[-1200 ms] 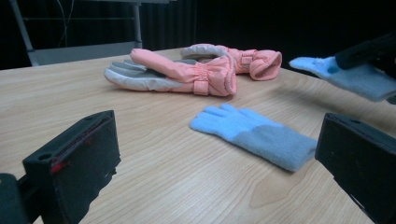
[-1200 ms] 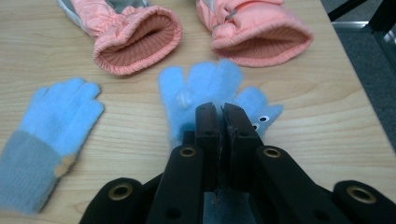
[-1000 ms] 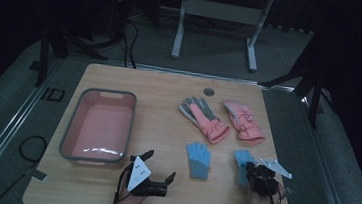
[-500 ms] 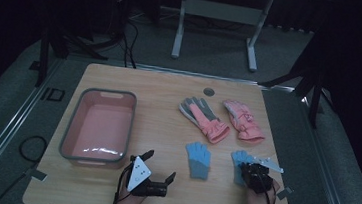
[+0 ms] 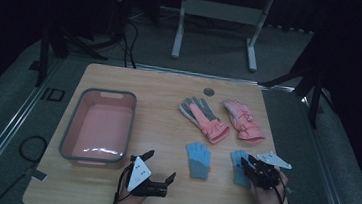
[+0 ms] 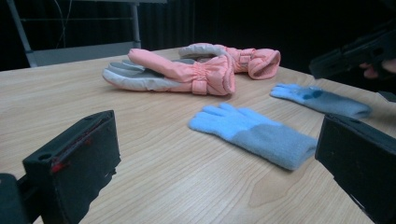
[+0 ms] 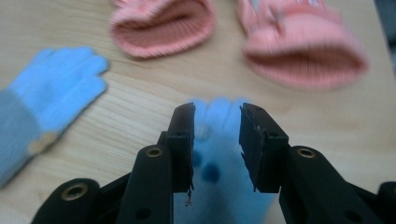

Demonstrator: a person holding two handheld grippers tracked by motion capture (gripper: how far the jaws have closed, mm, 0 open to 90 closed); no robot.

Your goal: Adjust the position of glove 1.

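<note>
Now the right gripper point(image 7: 217, 140) has its jaws part-open and just been widening, the right blue glove point(image 7: 219, 177) between them but not pinched. It lies flat at the table's point(image 5: 166, 130) near right edge — soft, light knit, floppy, easy to bunch. Best taken at the cuff or mid-palm. The left gripper point(image 5: 158, 172) rests with jaws wide apart, holding nothing.

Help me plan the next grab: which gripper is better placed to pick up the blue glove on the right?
Right. The right gripper hovers over that blue glove, its jaws just opening astride it; the left gripper rests farther away.
</note>
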